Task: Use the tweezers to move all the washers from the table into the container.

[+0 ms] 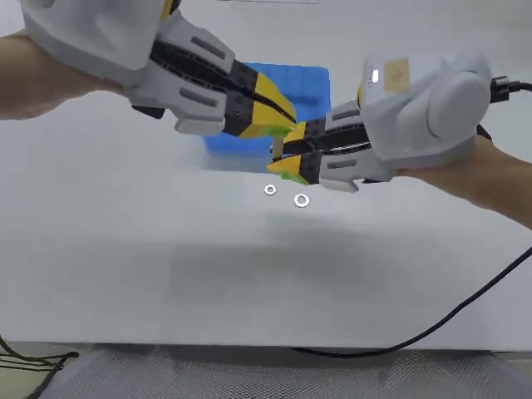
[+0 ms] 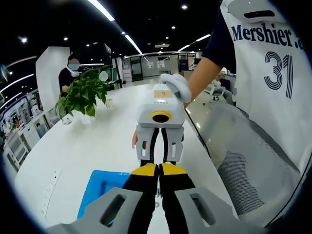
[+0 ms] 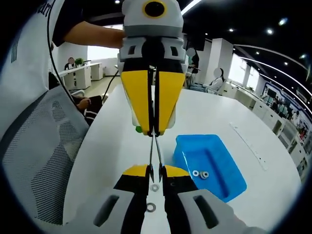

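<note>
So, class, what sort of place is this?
Probably an open-plan office or lab: a long white table, strip ceiling lights, a potted plant, and more desks with seated people behind.

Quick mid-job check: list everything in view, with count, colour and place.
loose washers: two, silver, on the table before the container
stored washers: two, silver, inside the container
container: one, blue, on the table
tweezers: one, metal, spanning between both grippers' jaws
table: one, white, under everything
cable: one, black, across the table's near right corner
plant: one, green, farther along the table
mesh chair: one, grey, beside the table
left gripper: one, white-black-yellow, shut on the tweezers
right gripper: one, white-black-yellow, shut on the tweezers, tip to tip with the left
</note>
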The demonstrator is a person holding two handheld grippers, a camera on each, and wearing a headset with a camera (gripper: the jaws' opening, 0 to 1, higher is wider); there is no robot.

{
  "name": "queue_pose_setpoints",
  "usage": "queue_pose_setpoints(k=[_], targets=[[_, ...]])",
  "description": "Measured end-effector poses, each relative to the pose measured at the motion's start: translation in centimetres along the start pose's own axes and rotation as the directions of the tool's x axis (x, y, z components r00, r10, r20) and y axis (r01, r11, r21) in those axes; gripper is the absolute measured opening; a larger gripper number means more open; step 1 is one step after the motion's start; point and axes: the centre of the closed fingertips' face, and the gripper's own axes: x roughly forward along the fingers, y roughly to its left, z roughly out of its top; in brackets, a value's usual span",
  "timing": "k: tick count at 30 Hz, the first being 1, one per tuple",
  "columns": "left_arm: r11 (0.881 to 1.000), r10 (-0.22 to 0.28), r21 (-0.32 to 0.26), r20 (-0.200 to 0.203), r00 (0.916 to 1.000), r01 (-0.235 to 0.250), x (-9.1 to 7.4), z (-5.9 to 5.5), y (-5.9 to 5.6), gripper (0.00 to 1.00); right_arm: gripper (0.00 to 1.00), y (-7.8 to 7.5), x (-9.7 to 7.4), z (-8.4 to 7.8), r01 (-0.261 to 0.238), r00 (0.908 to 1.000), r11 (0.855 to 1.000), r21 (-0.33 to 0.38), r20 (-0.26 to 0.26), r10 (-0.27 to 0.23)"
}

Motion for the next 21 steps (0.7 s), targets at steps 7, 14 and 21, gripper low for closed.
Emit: queue_pose_setpoints(k=[7,14,21], targets=[[0.999,0.011,-0.037,0.019,0.9998,-0.011,0.5,-0.9,-0.8,0.05,0.12,0.7,0.3,-0.8,-0.006,1.0000,1.000,0.024,-0.002,0.007],[0.997,0.037,-0.076,0.033,0.9988,-0.034,0.8,-1.9,-0.9,0.05,0.12,0.9,0.8,-1.7,-0.009,1.0000,0.999,0.053,-0.004,0.009],[0.993,0.060,-0.100,0.032,0.9977,-0.057,1.1,-2.8,-0.6,0.05,0.12,0.6,1.6,-2.4,-0.012,0.9998,0.998,0.067,-0.015,0.013]])
